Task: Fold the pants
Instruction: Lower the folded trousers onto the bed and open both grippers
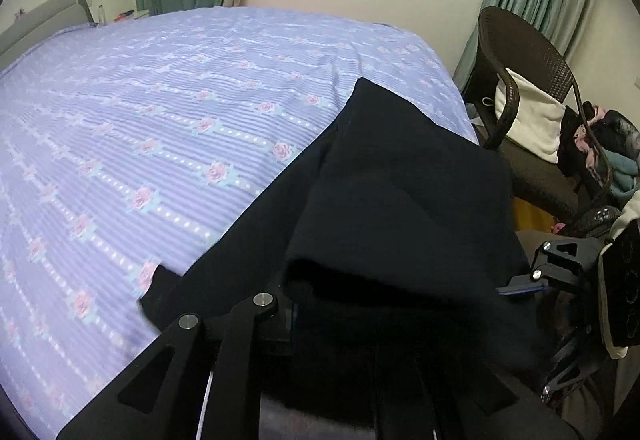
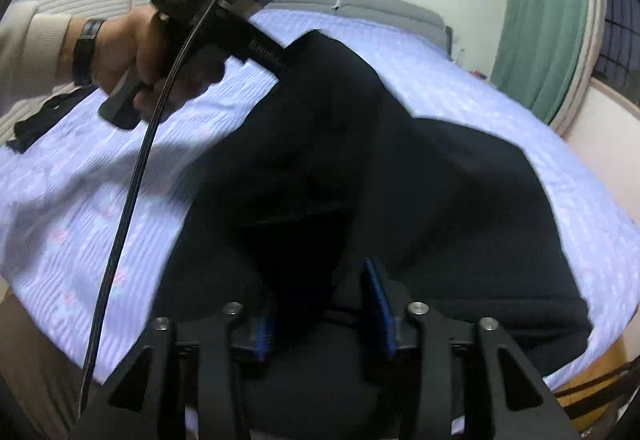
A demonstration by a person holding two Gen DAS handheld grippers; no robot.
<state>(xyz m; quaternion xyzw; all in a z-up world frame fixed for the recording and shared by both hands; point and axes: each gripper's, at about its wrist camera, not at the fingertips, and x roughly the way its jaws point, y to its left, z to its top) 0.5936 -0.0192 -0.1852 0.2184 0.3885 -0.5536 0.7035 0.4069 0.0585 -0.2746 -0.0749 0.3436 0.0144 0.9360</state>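
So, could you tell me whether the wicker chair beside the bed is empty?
No, the wicker chair holds a white cushion.

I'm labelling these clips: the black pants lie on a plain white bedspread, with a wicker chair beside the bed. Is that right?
Not quite. The bedspread is lavender with pink flowers, not plain white, as the left wrist view shows. The black pants do lie on it, and a wicker chair does stand beside the bed.
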